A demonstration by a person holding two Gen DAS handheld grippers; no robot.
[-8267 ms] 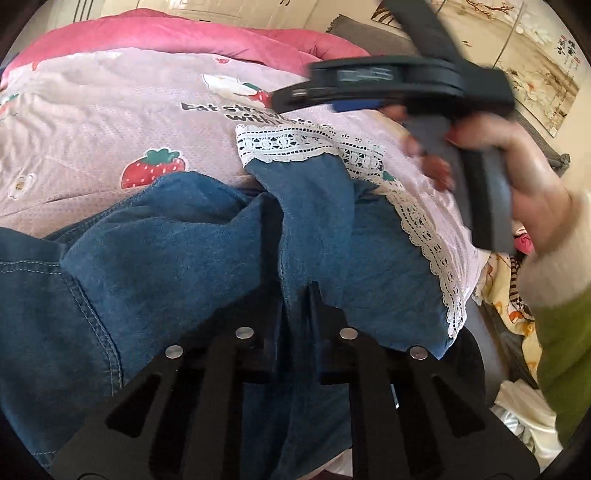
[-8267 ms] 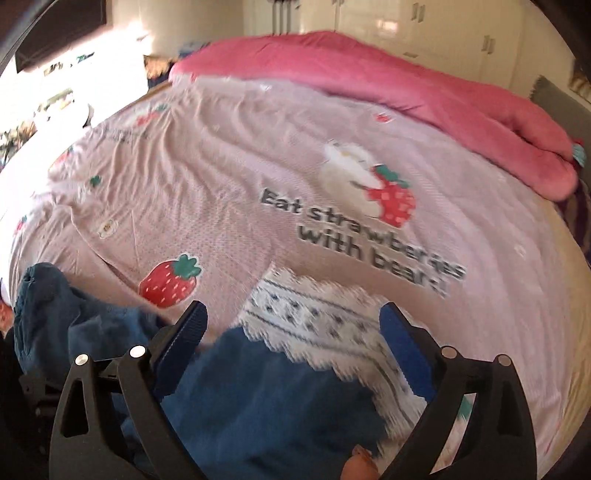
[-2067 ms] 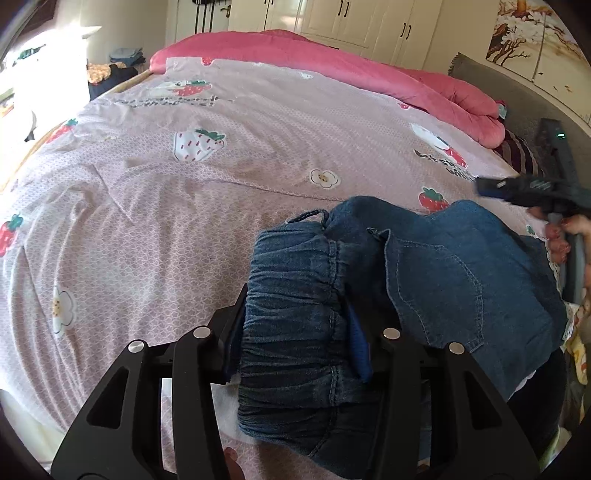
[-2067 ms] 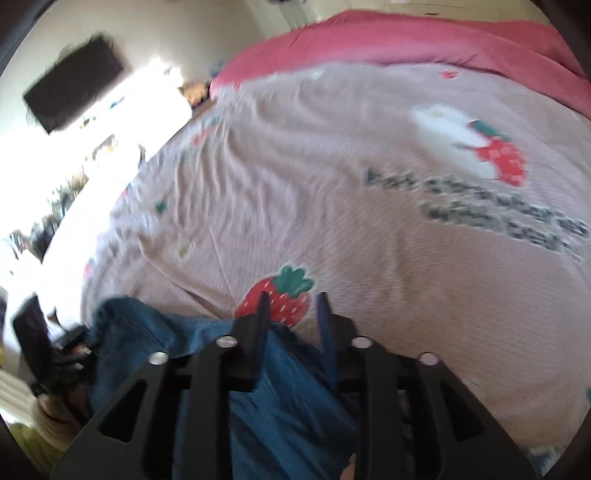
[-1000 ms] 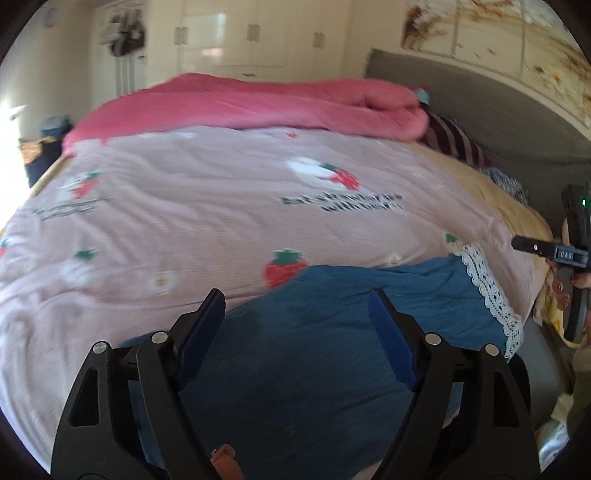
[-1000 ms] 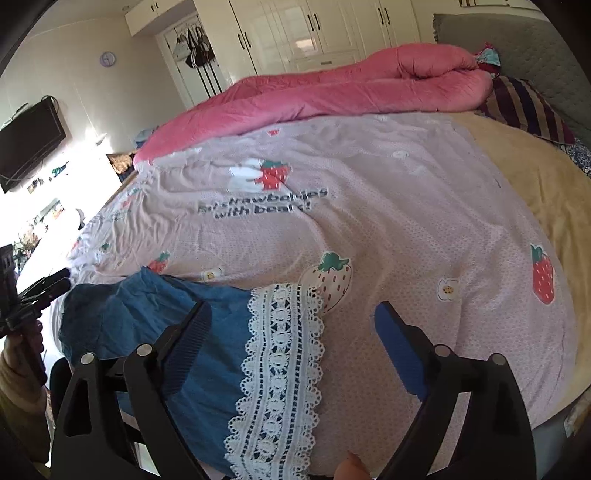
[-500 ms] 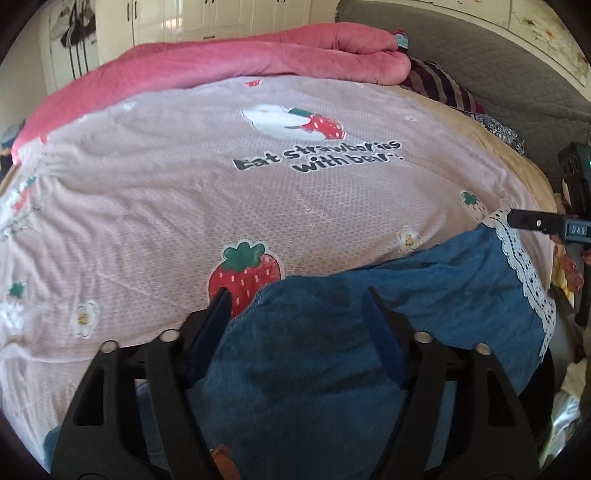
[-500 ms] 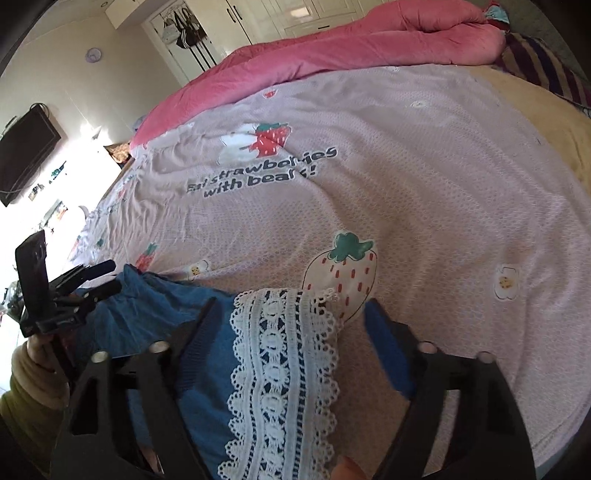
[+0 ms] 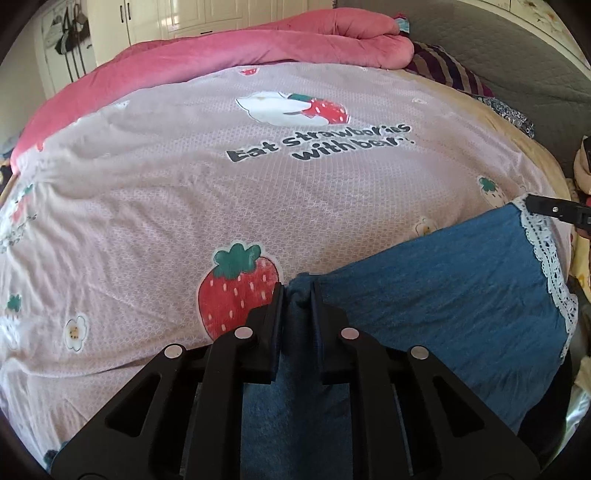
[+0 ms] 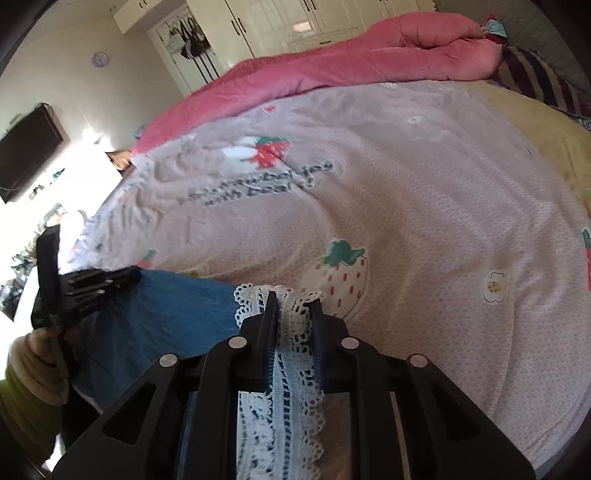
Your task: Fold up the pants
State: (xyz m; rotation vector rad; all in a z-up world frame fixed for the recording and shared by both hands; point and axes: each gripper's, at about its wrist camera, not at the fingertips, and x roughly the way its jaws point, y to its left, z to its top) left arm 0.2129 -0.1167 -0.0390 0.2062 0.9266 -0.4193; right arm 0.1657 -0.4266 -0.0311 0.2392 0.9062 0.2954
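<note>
The blue denim pants (image 9: 443,295) lie stretched along the near edge of the bed, with a white lace hem (image 9: 546,254) at the right end. My left gripper (image 9: 297,291) is shut on the far edge of the denim. My right gripper (image 10: 293,301) is shut on the lace hem (image 10: 291,369); the denim (image 10: 173,310) runs off to its left. The right gripper's tip (image 9: 554,208) shows in the left wrist view at the lace corner. The left gripper (image 10: 99,284) shows in the right wrist view at the denim's far left end.
The pink strawberry-print bedspread (image 9: 221,184) covers the bed. A rolled pink duvet (image 9: 240,48) lies along the far side, with a striped pillow (image 9: 447,70) and grey headboard (image 9: 517,55) at right. A wall TV (image 10: 26,151) and wardrobes (image 10: 295,22) stand beyond.
Both grippers have closed from open: the left onto the denim edge, the right onto the lace hem. Both moved down closer to the pants.
</note>
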